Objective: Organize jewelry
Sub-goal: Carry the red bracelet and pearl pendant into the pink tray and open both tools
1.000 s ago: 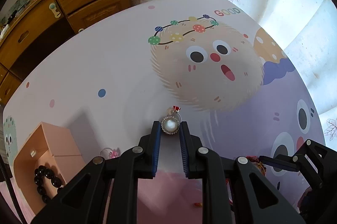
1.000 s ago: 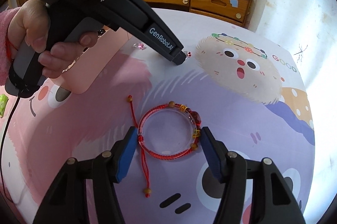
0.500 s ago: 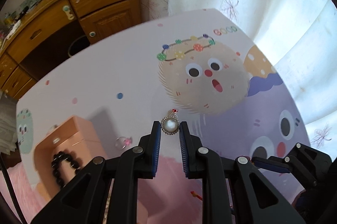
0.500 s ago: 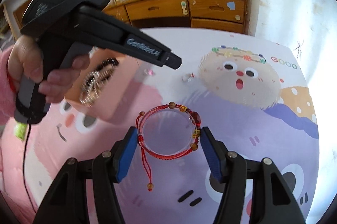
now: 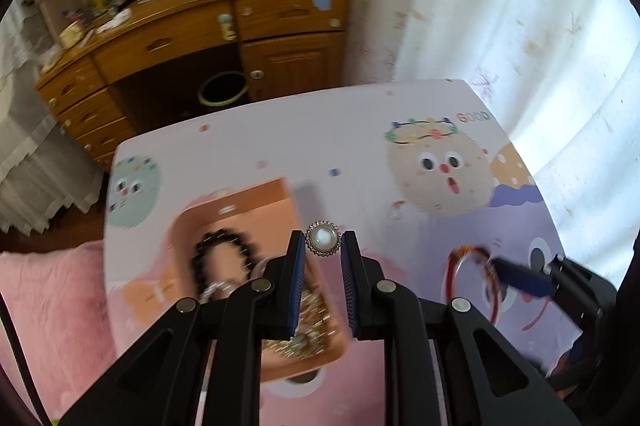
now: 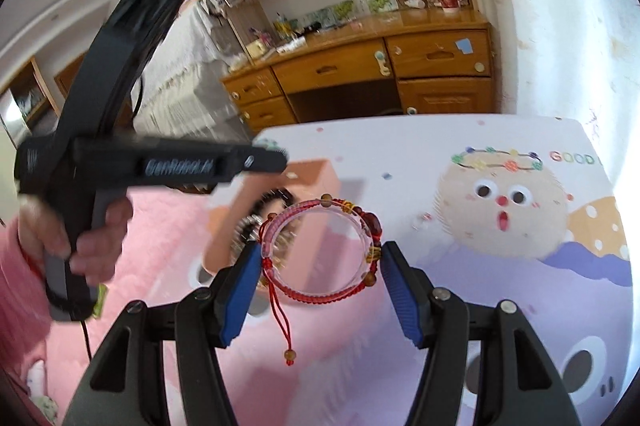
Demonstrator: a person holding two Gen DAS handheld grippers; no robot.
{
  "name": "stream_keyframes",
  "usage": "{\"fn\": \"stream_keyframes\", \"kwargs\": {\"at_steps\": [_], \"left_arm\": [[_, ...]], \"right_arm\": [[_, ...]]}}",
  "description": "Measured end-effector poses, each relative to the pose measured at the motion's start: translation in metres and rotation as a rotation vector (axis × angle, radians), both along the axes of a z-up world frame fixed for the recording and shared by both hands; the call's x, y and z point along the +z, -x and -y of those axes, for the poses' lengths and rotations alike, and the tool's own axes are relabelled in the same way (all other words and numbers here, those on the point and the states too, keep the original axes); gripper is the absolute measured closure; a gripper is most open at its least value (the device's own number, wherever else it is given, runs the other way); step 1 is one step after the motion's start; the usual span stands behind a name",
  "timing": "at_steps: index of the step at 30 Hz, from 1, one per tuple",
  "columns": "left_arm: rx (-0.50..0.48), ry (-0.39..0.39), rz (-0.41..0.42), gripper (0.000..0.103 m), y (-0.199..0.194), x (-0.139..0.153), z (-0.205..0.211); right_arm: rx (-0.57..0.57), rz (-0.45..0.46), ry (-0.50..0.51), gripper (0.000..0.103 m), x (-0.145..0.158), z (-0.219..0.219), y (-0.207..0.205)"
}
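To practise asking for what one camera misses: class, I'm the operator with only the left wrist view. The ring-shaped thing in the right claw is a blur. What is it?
Observer: A red cord bracelet wound on a clear bangle, with brown beads, clamped in the right claw.
Operator: Anything dangling from it?
Observer: Yes, a red tail cord ending in a bead hangs below.
Operator: Who holds my left claw?
Observer: A hand in a pink sleeve grips its handle.
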State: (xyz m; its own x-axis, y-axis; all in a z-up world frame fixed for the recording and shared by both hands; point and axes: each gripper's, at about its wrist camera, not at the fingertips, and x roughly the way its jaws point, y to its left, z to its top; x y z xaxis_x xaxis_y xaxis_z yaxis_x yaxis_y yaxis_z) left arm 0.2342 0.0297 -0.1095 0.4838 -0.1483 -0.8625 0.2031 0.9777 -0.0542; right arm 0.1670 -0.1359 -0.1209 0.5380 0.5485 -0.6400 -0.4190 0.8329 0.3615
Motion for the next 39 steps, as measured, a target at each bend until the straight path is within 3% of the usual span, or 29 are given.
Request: {"fn": "stream_keyframes", "kwargs": {"at_steps": [5, 9, 20, 21, 23, 25, 30, 34, 39], "left_arm": [[0.071, 0.038, 0.005, 0.087, 0.017, -0.006, -0.046], [0.089, 0.085, -0.004, 0.087, 0.026, -0.014, -0.074], [0.004, 0.243, -0.028, 0.086, 0.037, -0.033, -0.115], [-0.003, 0.245, -0.03, 0.084, 0.038, -0.034, -0.114], [-0.016, 0.226, -0.04, 0.06, 0.042, -0.039, -0.112], [-0.03, 0.205, -0.055, 0.049, 0.045, -0.043, -0.111], [-0.055, 0.199, -0.081, 0.048, 0.049, -0.045, -0.112], [-0.026, 0.259, -0.083, 0.034, 0.05, -0.039, -0.105], [0.082, 0.32, -0.129, 0.033, 0.056, -0.039, -0.076]], "right_arm": [[-0.009, -0.012, -0.062, 0.041, 0.005, -0.023, -0.006], [-0.001, -0.003, -0.044, 0.041, 0.007, -0.047, -0.012], [-0.141, -0.033, -0.156, 0.041, 0.008, -0.081, -0.027], [-0.158, -0.044, -0.152, 0.04, 0.007, -0.084, -0.029], [-0.177, -0.086, -0.121, 0.036, 0.0, -0.089, -0.034], [-0.196, -0.12, -0.09, 0.034, -0.005, -0.094, -0.037], [-0.232, -0.125, -0.081, 0.034, -0.008, -0.09, -0.026], [-0.257, -0.133, -0.063, 0.034, -0.008, -0.076, -0.02], [-0.244, -0.129, -0.006, 0.034, -0.01, -0.049, -0.022]]}}
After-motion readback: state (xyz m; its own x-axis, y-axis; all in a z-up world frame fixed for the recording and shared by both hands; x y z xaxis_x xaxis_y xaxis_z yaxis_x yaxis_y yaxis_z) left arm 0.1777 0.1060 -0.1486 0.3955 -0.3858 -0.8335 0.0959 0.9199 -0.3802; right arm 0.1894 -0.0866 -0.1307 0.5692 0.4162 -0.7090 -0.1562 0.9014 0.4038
